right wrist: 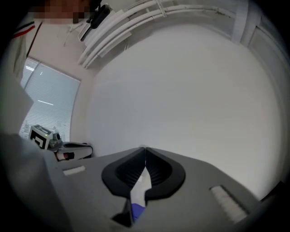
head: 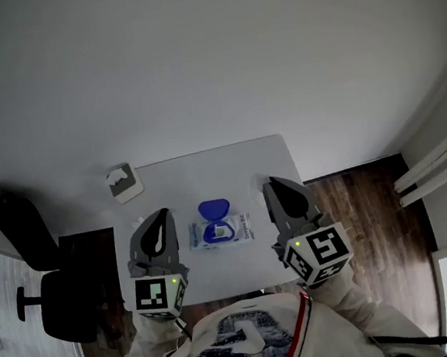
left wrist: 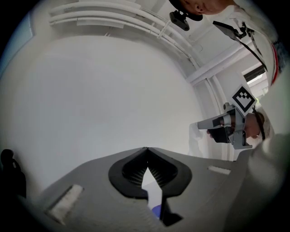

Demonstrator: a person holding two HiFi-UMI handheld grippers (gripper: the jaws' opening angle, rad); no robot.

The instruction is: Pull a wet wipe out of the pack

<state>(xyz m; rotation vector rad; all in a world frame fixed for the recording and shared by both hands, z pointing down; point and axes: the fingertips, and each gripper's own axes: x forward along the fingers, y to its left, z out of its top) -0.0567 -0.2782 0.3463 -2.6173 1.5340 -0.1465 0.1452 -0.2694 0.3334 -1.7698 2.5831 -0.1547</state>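
Observation:
The wet wipe pack [head: 221, 232] lies flat in the middle of a small white table [head: 230, 167], its blue lid [head: 214, 209] flipped open toward the far side. My left gripper [head: 162, 213] hovers to the left of the pack, jaws shut with nothing between them. To the pack's right my right gripper [head: 267, 182] is held the same way, shut and empty. Both point level toward the white wall, above the table. In the left gripper view the closed tips [left wrist: 146, 148] meet, with a sliver of blue [left wrist: 156, 211] below them. The right gripper view shows the same [right wrist: 145, 148].
A small grey box [head: 125, 182] sits at the table's far left corner. A black office chair [head: 40, 275] stands left of the table on the wooden floor [head: 356, 189]. White pipes [head: 438, 162] run along the right wall.

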